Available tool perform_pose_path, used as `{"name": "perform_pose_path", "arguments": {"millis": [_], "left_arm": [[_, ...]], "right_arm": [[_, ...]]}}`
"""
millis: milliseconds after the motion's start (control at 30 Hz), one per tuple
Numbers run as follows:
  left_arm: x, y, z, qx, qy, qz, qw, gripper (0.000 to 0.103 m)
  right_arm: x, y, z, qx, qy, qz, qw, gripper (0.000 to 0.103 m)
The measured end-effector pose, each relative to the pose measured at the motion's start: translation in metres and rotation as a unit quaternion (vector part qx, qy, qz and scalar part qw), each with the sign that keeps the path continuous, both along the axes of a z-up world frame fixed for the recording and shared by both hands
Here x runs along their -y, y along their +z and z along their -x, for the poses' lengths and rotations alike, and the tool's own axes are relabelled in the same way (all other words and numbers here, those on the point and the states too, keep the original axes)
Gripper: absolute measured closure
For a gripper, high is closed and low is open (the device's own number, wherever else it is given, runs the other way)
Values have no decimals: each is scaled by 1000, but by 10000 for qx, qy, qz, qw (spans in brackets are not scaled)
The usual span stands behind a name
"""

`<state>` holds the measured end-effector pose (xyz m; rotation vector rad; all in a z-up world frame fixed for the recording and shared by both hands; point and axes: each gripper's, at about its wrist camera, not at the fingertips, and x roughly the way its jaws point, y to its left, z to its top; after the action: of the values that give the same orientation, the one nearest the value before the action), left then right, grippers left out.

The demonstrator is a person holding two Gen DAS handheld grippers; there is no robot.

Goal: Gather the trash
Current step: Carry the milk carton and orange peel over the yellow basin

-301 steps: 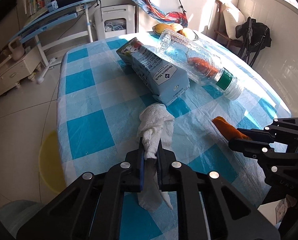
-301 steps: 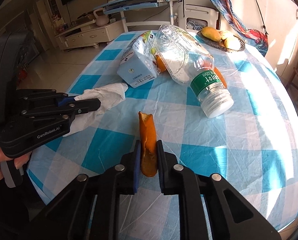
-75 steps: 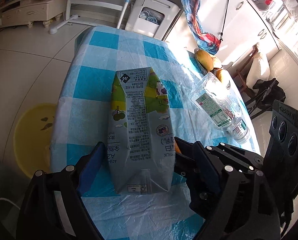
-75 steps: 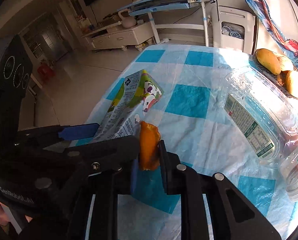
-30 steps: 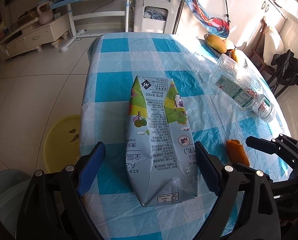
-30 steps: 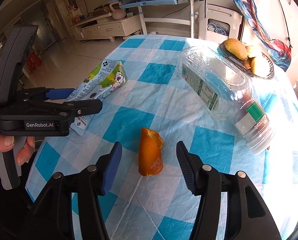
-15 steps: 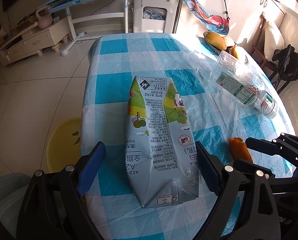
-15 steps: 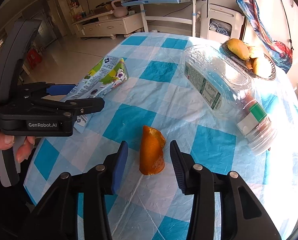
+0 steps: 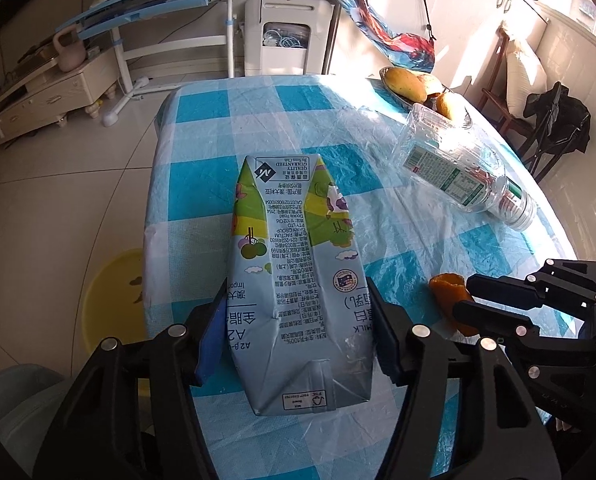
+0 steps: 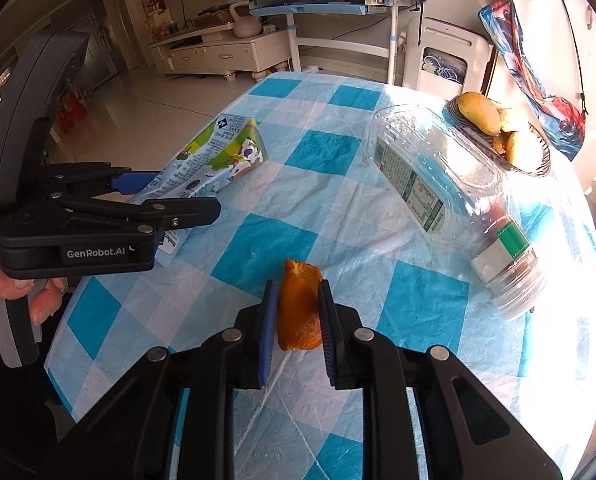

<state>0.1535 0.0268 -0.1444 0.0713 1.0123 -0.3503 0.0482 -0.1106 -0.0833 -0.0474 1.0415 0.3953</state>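
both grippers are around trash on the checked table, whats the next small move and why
Probably finish both squeezes, then lift. The left gripper is closing with the flattened blue-grey milk carton between its jaws, and the right gripper is closing around the curled orange peel; both pieces lie on the blue-and-white checked tablecloth.

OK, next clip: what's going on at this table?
A person is clearing trash off a checked table with two handheld grippers. The left gripper is closing around a flattened milk carton; the right gripper is closing on an orange peel. Both pieces lie on the cloth. An empty plastic bottle lies untouched near a fruit bowl.
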Motion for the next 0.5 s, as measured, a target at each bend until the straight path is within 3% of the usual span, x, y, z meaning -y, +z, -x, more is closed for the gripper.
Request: {"name": "perform_pose_path", "arguments": {"millis": [100,167,300,500], "left_arm": [[-1,-2,-1,-83,11,-35,10000,44],[-1,-5,-3,-144,59,-78,9998,43],[0,-6,-5,-133,102,-162,9997,38],[-3,1,-1,31,43,-1,10000,44]], "right_arm": [[1,-2,-1,-59,-52,-12,10000,80],[2,-2,-1,-64,-65,-2,10000,70],[2,-2,-1,-50,-71,4,10000,69],[1,-3,0,0,-64,101,9999,85]]}}
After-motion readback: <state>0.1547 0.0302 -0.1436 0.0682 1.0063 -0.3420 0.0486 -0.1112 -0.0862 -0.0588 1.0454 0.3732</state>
